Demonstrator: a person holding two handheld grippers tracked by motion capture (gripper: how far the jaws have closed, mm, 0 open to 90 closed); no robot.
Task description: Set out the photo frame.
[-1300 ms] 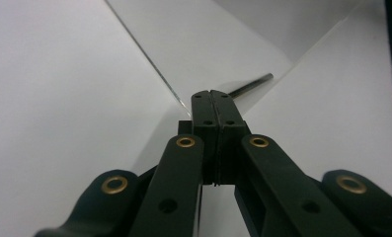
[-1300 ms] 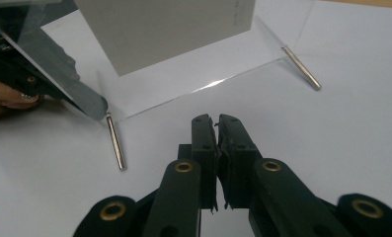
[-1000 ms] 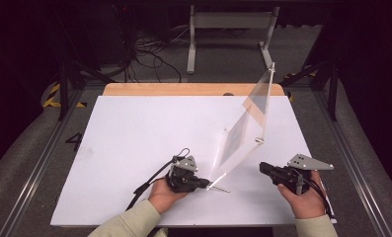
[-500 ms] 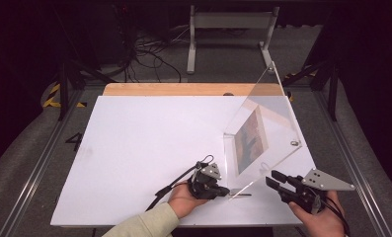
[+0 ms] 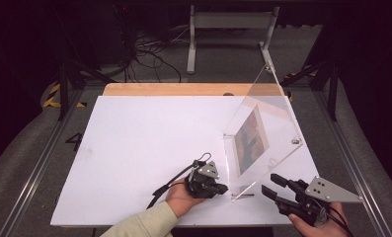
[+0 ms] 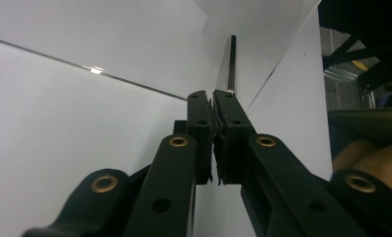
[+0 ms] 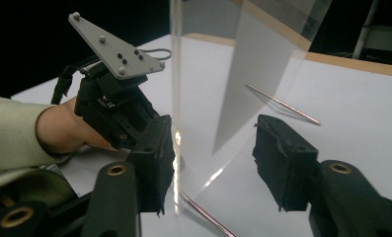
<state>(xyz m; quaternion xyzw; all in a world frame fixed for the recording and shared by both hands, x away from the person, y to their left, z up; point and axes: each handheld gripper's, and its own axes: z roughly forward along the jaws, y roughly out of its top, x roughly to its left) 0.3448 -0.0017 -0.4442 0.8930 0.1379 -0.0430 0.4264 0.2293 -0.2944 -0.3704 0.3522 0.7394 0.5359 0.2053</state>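
A clear acrylic photo frame (image 5: 262, 133) stands tilted on the white table (image 5: 134, 143), with a colour print (image 5: 250, 140) inside it. A thin metal rod (image 5: 243, 195) lies at its near corner. My left gripper (image 5: 224, 188) points at that corner. In its own view the left gripper (image 6: 214, 96) looks shut, though the jaws have just been easing apart slightly. A dark rod (image 6: 231, 64) starts right at the tips. My right gripper (image 5: 271, 183) has just been opening and stands open (image 7: 213, 133). The frame's clear edge (image 7: 176, 74) is just ahead, and no pad touches it.
A wooden strip (image 5: 183, 89) runs along the table's far edge. Beyond it on the floor are a metal stand (image 5: 228, 19) and cables (image 5: 149, 54). Another thin rod (image 7: 282, 104) lies on the table behind the frame. Metal rails flank the table.
The frame has swung from nearly edge-on to showing its print and now leans further right. Both hands shifted right and toward the near edge. The right jaws went from nearly shut to wide apart.
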